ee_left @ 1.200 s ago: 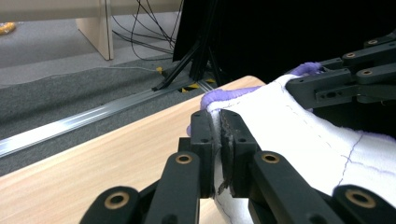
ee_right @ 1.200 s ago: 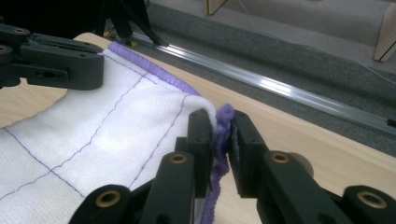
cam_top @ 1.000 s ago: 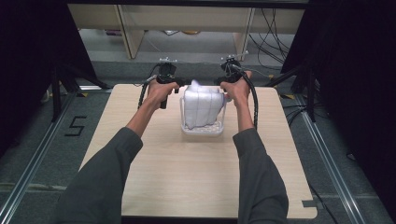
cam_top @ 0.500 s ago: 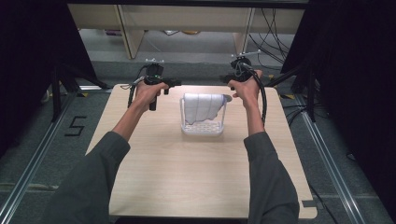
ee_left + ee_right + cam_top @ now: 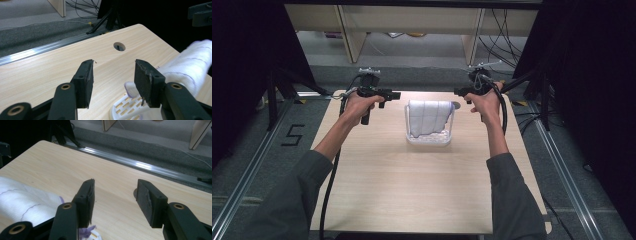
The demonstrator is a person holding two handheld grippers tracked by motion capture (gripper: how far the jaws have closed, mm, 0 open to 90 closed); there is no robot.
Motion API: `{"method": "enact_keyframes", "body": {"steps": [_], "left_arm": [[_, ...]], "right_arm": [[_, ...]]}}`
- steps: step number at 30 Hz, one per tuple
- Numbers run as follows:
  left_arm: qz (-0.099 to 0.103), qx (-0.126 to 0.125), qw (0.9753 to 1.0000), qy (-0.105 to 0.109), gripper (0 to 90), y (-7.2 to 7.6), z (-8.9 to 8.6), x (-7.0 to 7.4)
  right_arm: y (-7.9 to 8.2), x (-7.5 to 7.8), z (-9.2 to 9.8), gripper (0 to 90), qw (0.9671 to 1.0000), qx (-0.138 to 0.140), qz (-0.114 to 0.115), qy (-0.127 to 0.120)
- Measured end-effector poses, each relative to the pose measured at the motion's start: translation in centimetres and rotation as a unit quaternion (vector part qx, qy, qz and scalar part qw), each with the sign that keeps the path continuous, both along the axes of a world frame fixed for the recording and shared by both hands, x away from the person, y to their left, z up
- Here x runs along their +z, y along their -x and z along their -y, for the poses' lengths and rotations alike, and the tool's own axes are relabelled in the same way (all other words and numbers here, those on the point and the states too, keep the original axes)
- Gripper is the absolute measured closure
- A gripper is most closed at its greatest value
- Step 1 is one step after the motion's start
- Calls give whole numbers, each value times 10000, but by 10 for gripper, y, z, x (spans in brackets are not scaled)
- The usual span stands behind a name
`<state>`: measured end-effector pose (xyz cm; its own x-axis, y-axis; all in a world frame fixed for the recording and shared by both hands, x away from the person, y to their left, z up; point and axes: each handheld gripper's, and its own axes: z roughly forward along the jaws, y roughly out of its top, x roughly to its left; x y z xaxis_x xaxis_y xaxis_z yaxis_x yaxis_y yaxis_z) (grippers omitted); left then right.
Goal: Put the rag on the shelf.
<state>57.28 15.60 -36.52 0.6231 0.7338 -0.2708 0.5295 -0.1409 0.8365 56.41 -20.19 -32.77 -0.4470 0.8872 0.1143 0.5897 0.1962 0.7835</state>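
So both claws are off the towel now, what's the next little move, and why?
Probably draw both away toward the person. The white towel already hangs over the white basket, and the left gripper and right gripper stand open at either side, holding nothing.

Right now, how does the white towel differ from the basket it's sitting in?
The towel is soft, folded cloth with thin stitched lines; the basket is rigid slotted plastic. The towel drapes over the basket's top and hangs unevenly, while the basket stands squarely on the table. Both are white.
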Motion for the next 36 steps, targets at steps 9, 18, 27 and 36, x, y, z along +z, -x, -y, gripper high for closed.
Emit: {"method": "enact_keyframes", "body": {"steps": [9,18,27,36], "left_arm": [[-17,-184,9998,70,438,24,-7,0],[117,-497,9986,116,392,57,-3,0],[197,-649,9976,112,347,88,-6,-14],[247,-814,9964,26,325,111,-3,-26]], "right_arm": [[27,4,5,440,9996,125,253,-24],[54,-1,8,399,9989,313,311,-163],[85,-20,10,368,9973,469,337,-455],[107,-36,11,352,9962,573,340,-554]]}}
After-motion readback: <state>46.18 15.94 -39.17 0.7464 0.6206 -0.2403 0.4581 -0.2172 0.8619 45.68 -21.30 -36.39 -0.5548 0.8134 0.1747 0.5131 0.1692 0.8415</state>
